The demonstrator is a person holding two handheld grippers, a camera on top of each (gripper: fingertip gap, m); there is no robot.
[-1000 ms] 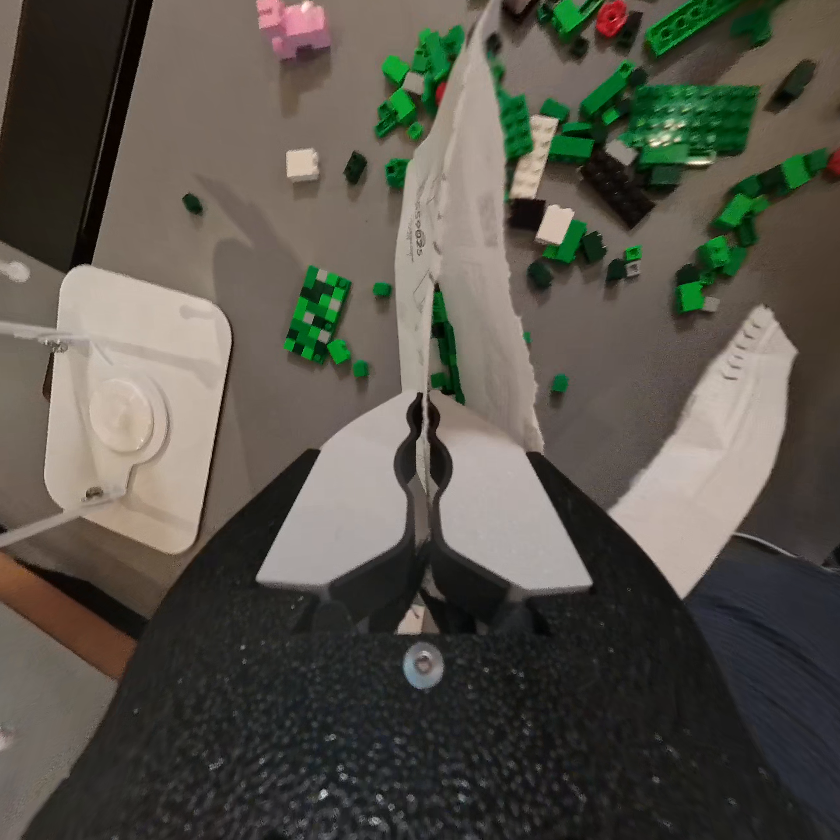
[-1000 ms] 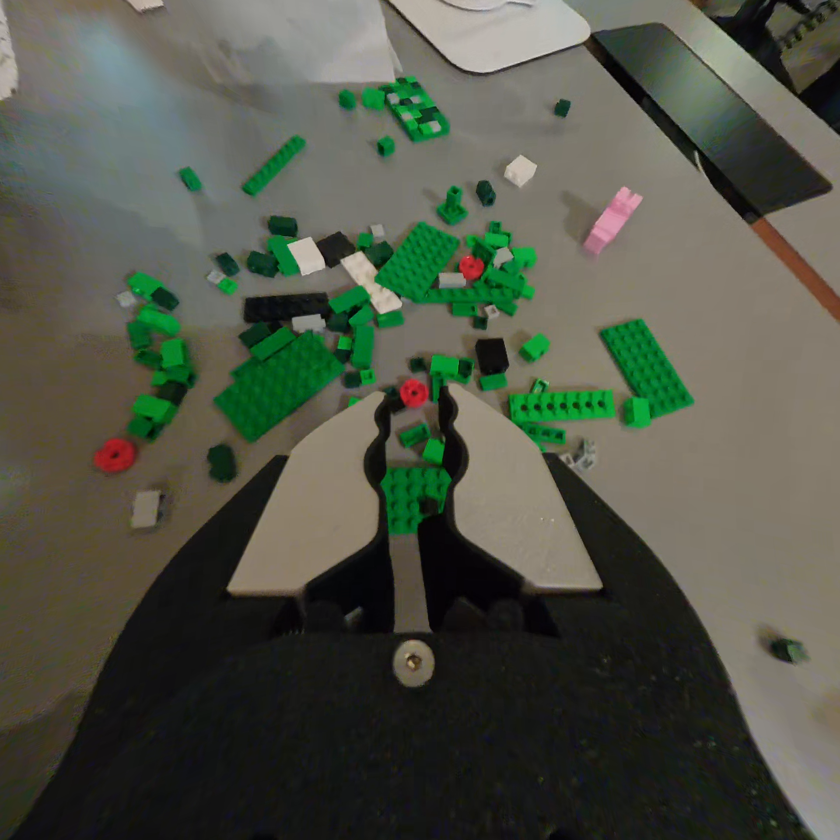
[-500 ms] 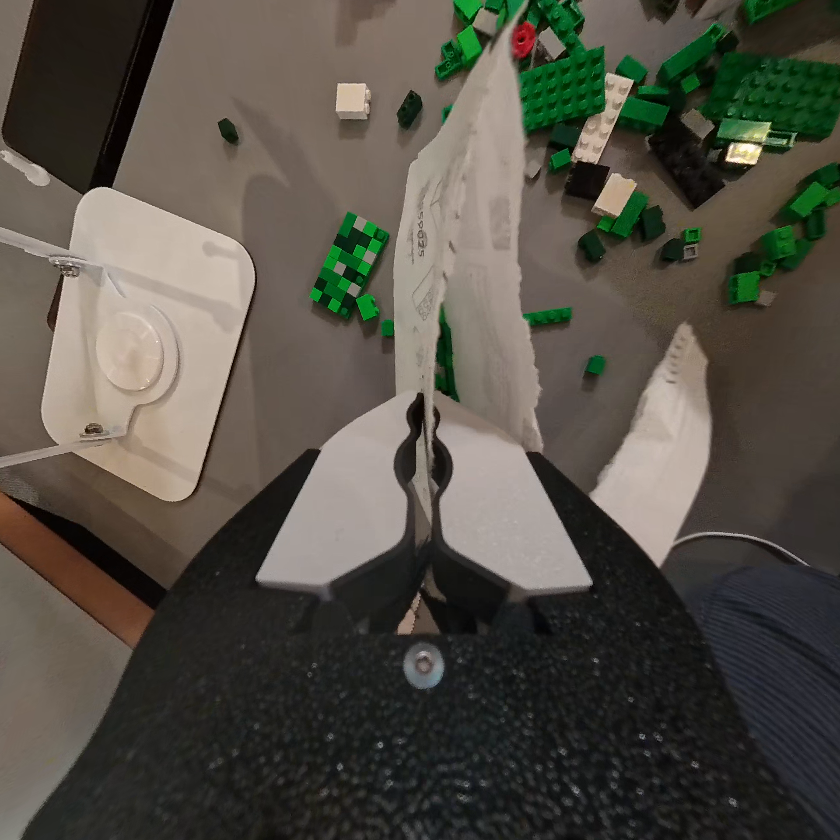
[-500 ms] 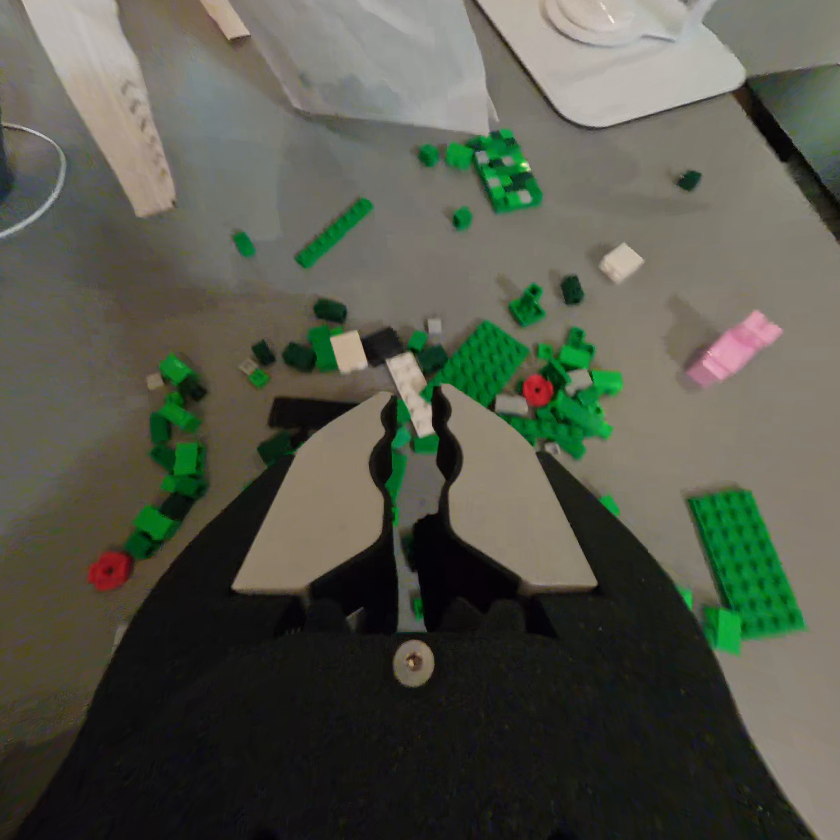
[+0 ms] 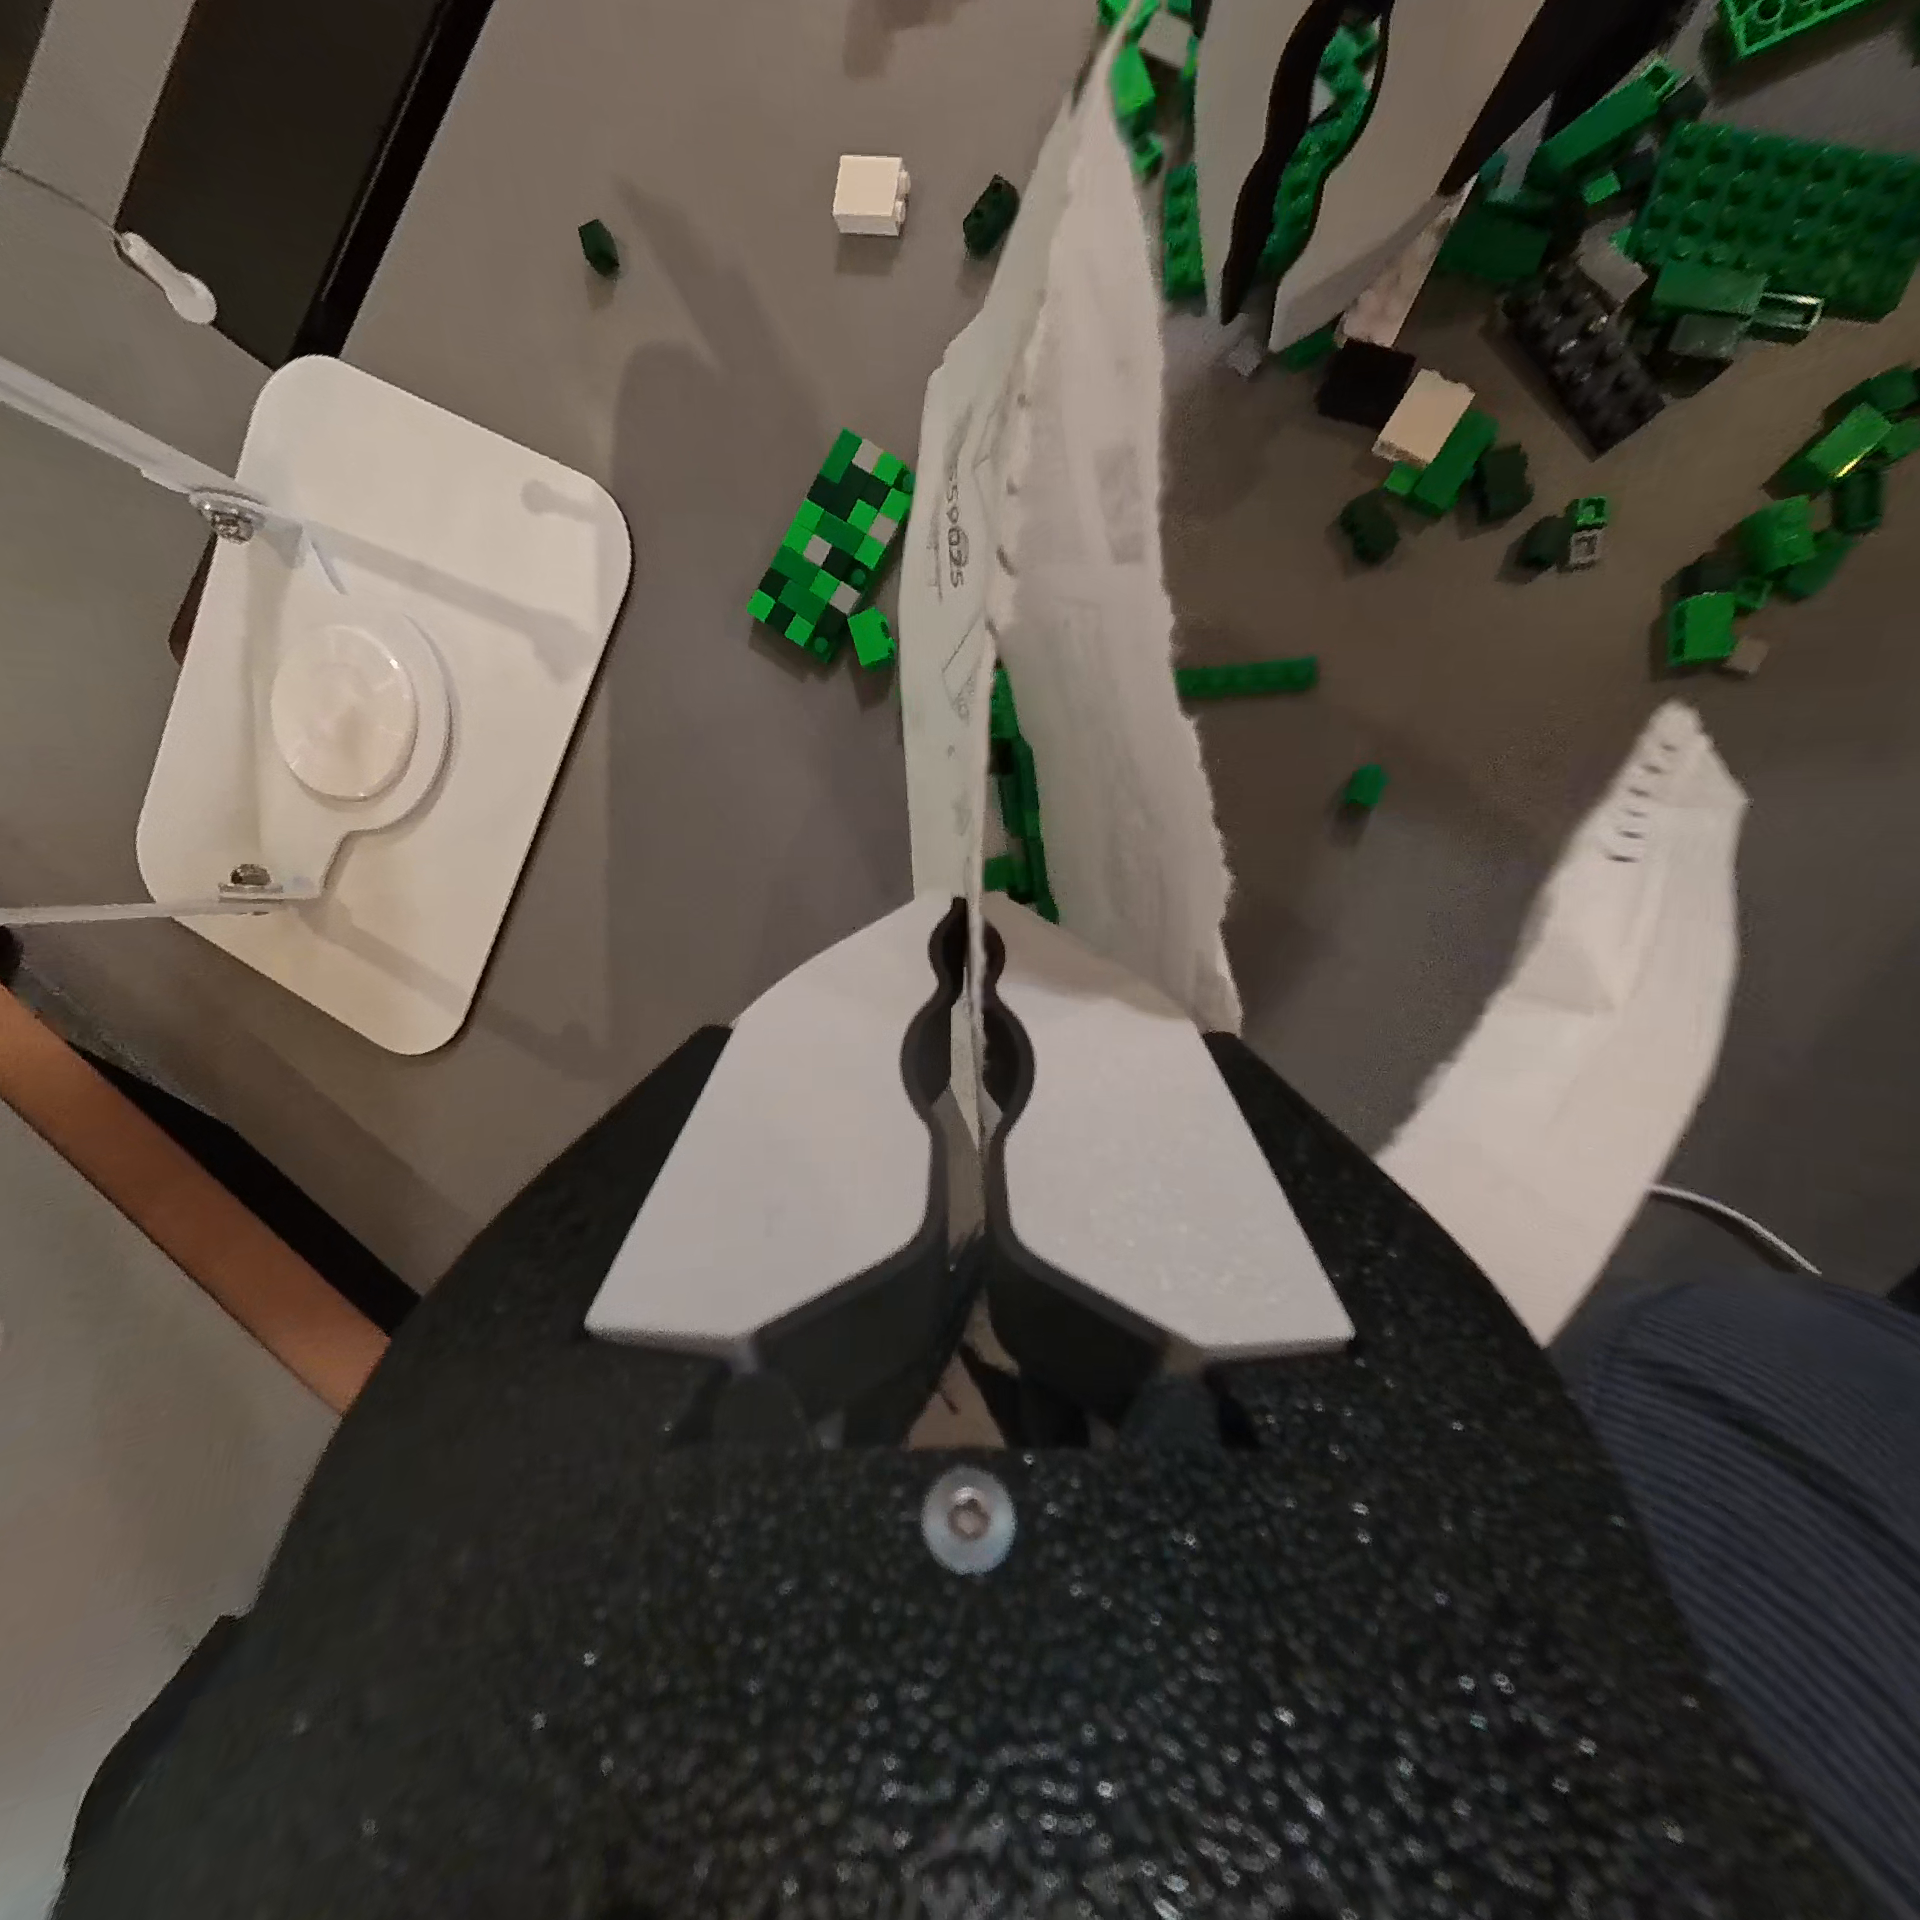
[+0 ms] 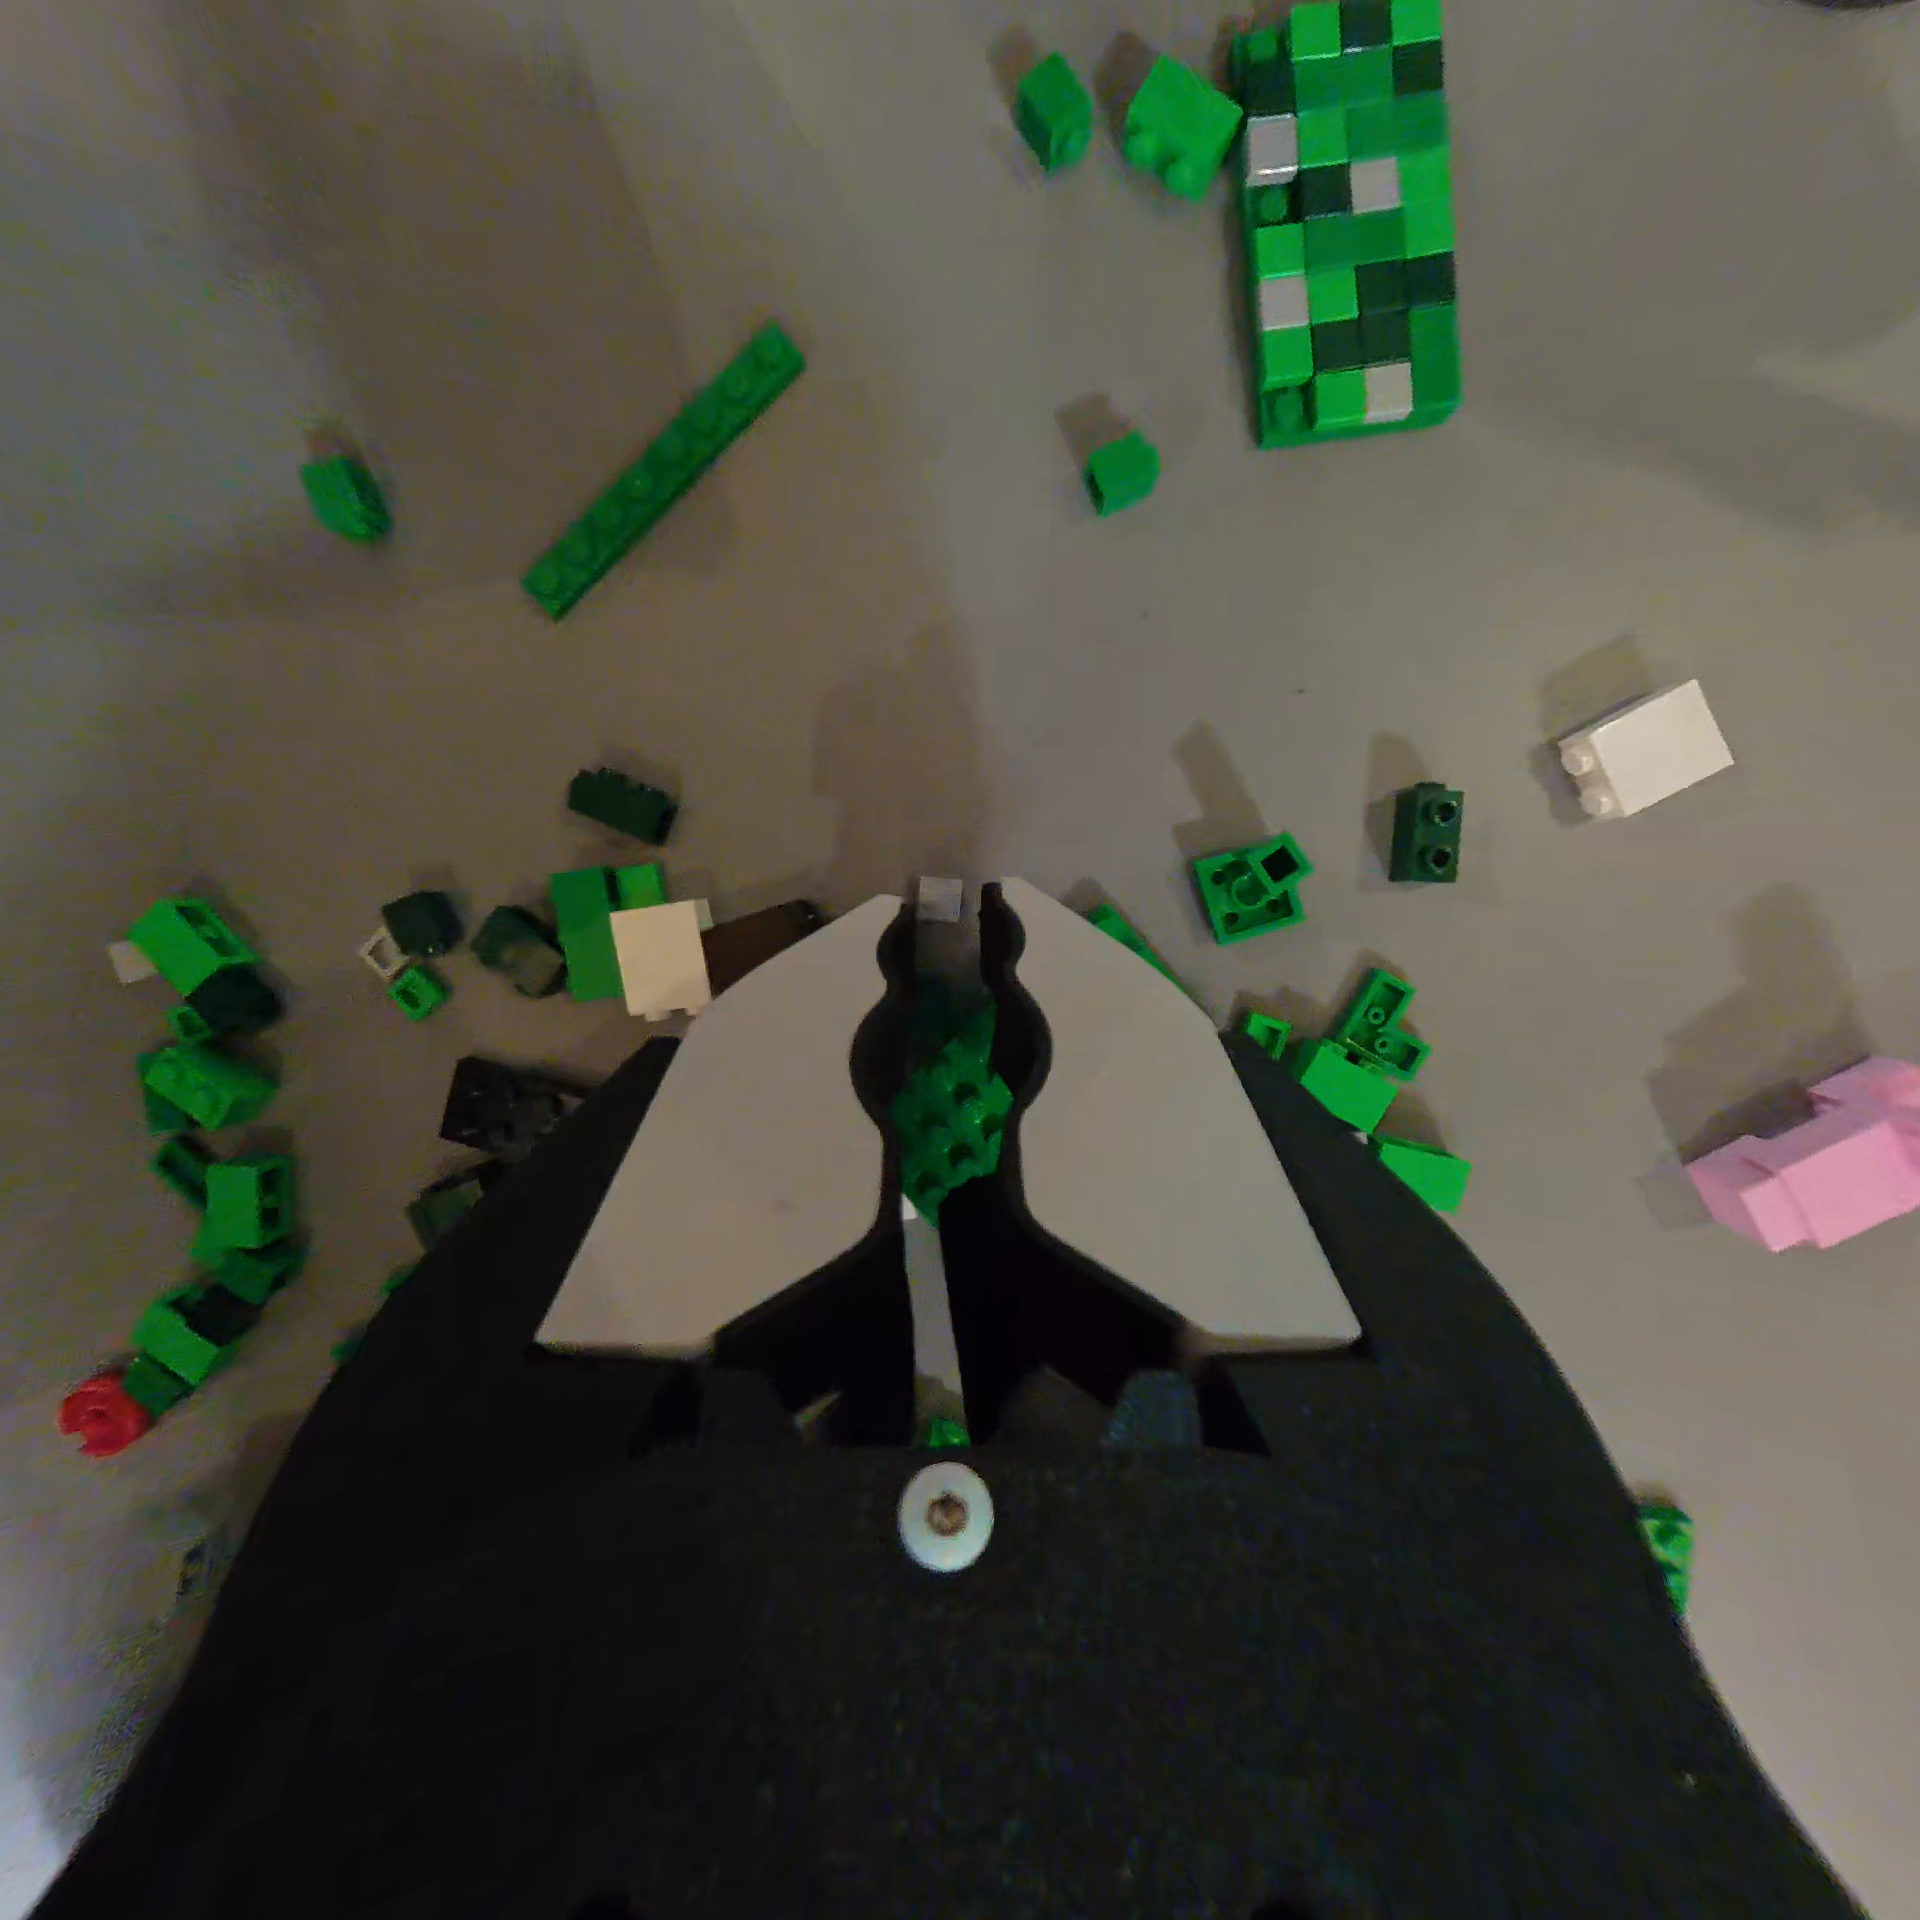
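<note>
Grey table (image 6: 935, 644) — scattered green bricks (image 6: 665, 468), a white base plate (image 5: 384, 707).

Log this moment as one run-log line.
left tongs: shut on torn paper bag | right tongs: open, low over green bricks | table: scattered bricks

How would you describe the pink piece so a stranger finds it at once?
Look at the grey table in the right wrist view, at its right edge. Beyond the scattered green bricks lies the pink piece, the only pink thing there, blocky and larger than the loose bricks beside it.
</note>
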